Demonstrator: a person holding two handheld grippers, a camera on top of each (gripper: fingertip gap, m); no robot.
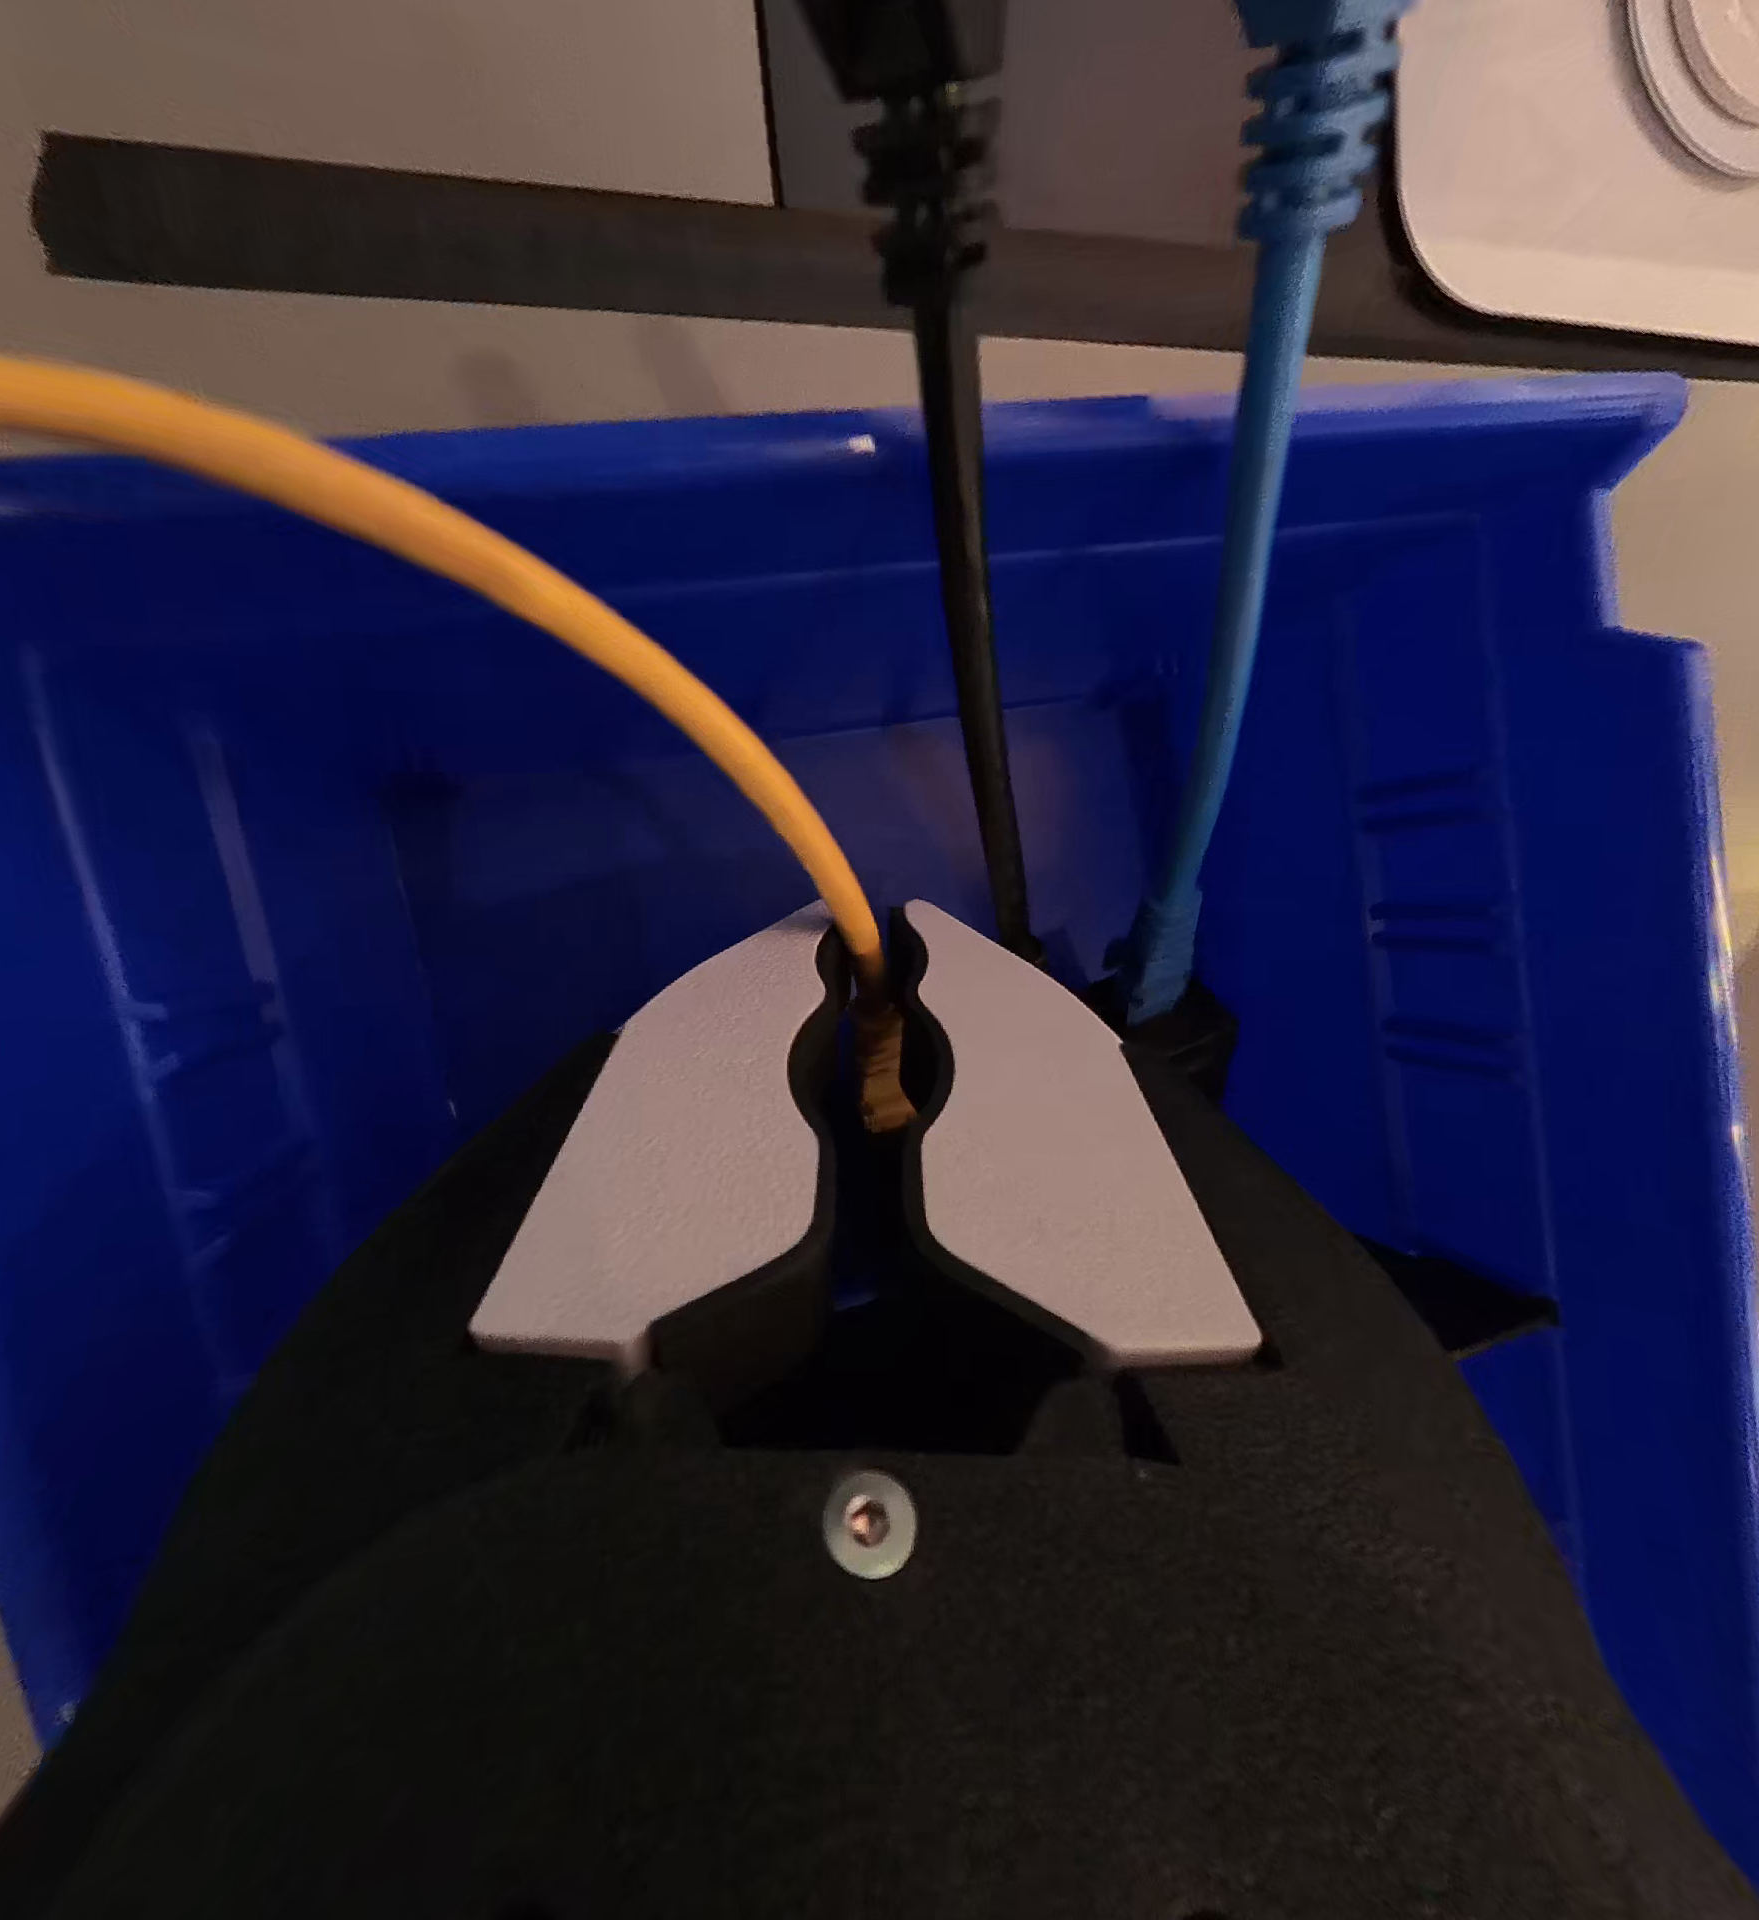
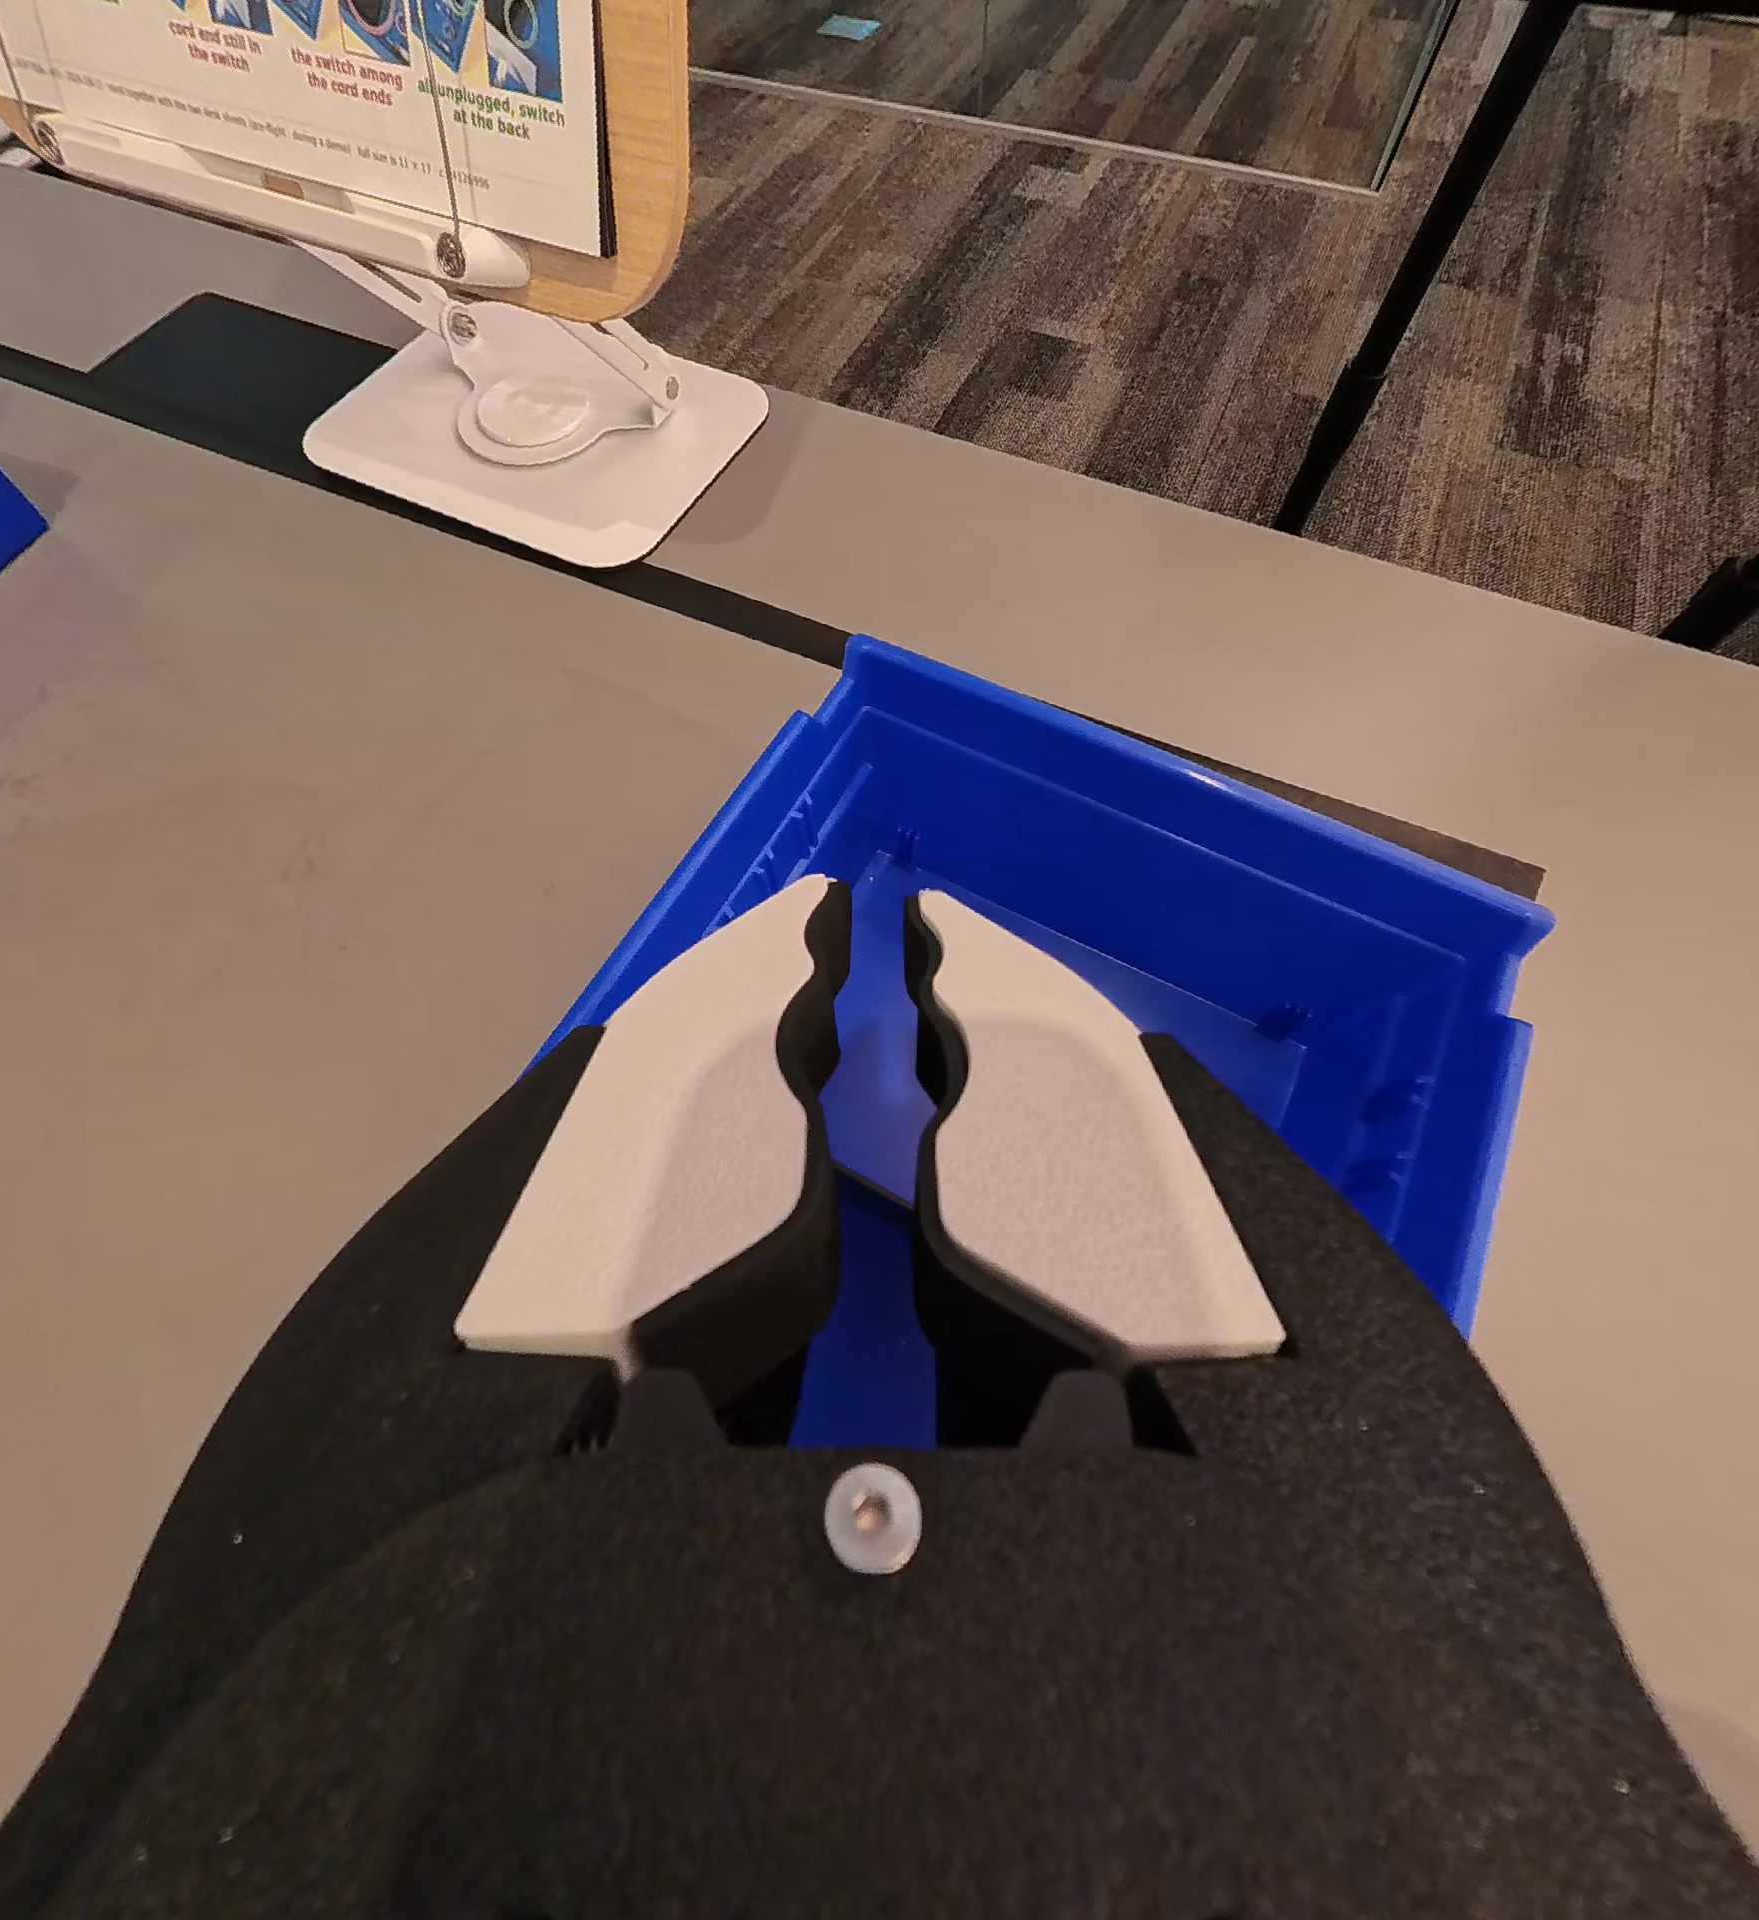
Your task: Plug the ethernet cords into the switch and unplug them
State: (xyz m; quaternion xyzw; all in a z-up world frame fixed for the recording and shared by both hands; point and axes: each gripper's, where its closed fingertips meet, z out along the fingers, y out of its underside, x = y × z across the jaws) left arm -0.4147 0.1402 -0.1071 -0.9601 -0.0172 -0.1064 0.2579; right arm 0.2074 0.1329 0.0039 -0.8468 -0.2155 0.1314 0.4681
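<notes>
Left hand-held gripper [image 1: 880, 935] pinches the yellow cord [image 1: 501, 561] between its tips.

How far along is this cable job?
Black cord and blue cord run down behind the jaws, seemingly plugged; the switch is hidden. In hand: the left gripper clamps the yellow cord. The right gripper hovers open over a blue bin. How much remains is unclear.

- Left wrist view is dim and softly blurred; the yellow cord [image 1: 501, 582] and blue bin [image 1: 1477, 831] smear toward the edges.
- Right wrist view is brighter and sharper, with even overhead light on the desk [image 2: 283, 935].
- Wide-angle bending curves lines at both frames' borders.
- Shadows stay soft.
</notes>
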